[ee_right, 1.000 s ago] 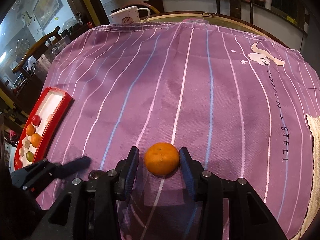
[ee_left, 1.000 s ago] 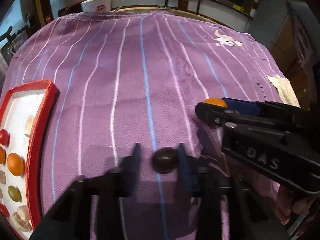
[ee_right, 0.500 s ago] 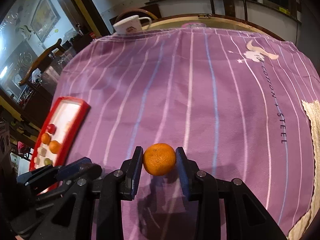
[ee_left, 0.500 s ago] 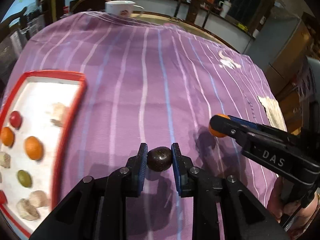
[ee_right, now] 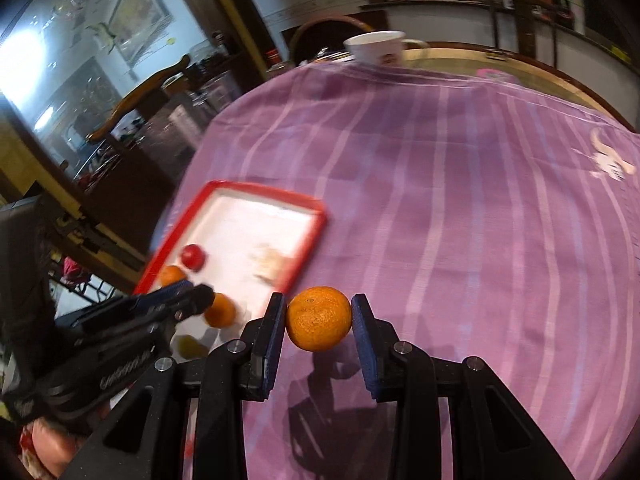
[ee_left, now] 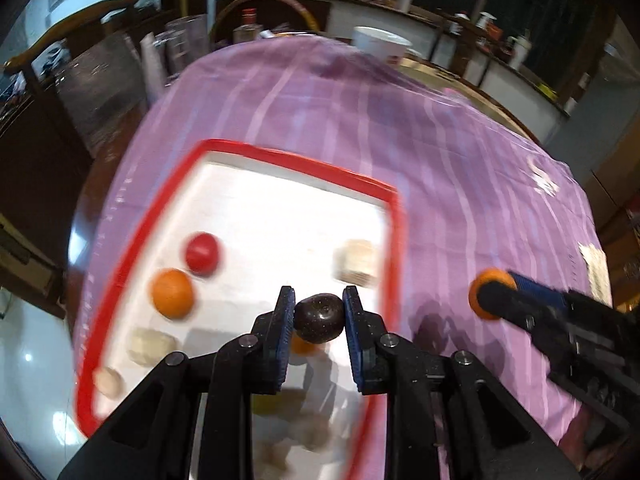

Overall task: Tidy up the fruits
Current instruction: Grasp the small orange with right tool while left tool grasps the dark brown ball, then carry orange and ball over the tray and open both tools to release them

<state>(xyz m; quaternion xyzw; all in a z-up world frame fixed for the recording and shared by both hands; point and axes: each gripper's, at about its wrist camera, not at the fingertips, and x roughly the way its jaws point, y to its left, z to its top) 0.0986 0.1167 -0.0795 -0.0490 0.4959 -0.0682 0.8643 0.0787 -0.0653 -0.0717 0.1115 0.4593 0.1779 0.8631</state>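
Both grippers have swung toward the tray since the earlier frames: the dark fruit, then over bare cloth, now hangs above the tray floor, and the tangerine, then mid-cloth, now sits just off the tray's near corner. Heavy motion blur in both views.

Purple striped cloth (ee_right: 460, 200) covers the round table. A white mug (ee_right: 376, 50) stands at its far edge.

Red-rimmed tray (ee_left: 296, 158) with a white floor lies on the cloth, on the left side of both views. On its floor: a red fruit (ee_left: 202, 255), an orange fruit (ee_left: 173, 293) just beside it, a pale block (ee_left: 356, 262) near the right rim, and pale lumps along the near left side, too blurred to identify. In the right wrist view, another orange fruit (ee_right: 220, 312) and a greenish one (ee_right: 191, 346) show beside the left tool's tip.

Left gripper (ee_left: 319, 316): jaws narrow, clamped on a dark brown, speckled round fruit (ee_left: 319, 317). Both blue pads touch its sides. The fruit is held clear of the tray floor, over its near right part, inside the rim.

Right gripper (ee_right: 319, 318): jaws somewhat wider, clamped on a tangerine (ee_right: 319, 319), pads touching both sides. It is held above the cloth, just right of the tray's corner, outside the rim. The left wrist view shows it at the right tool's tip, over cloth.
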